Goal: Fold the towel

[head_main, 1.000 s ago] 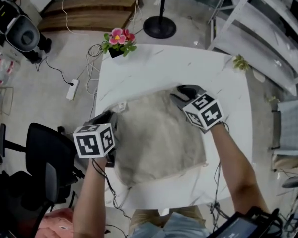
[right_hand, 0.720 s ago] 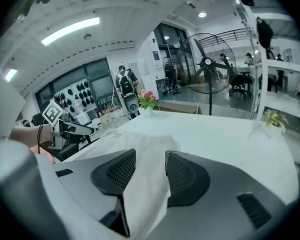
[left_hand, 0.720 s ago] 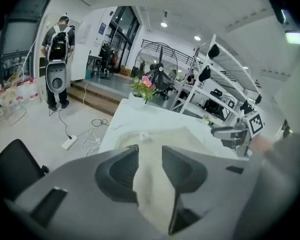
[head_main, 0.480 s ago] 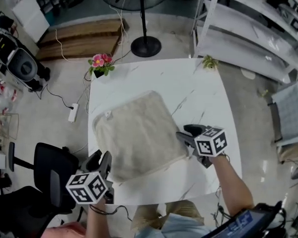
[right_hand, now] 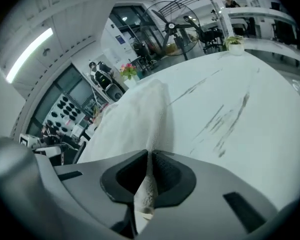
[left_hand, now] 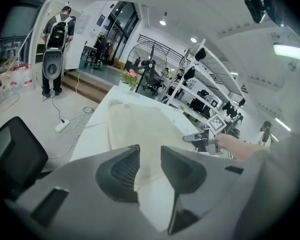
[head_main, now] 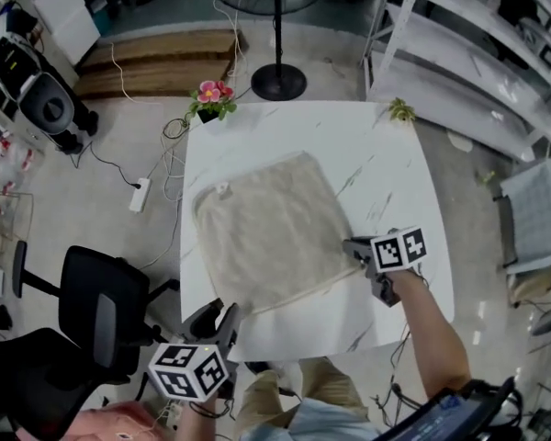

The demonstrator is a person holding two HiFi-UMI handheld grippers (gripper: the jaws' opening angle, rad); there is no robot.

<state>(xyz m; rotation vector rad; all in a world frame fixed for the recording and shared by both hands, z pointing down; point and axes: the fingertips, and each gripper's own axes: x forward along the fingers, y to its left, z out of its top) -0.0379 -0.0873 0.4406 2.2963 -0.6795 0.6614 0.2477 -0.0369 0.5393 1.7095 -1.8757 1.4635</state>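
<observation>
Towel (head_main: 268, 232) on table (head_main: 386, 168); flower pot (head_main: 213, 95) at far-left corner.

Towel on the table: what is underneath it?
The towel lies spread on a white, grey-veined table. Only the table shows around it; anything between them is hidden by the cloth.

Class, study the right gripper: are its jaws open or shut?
Shut on the towel. The right gripper has just been closing, and its own view shows the towel's edge pinched between its jaws.
</observation>
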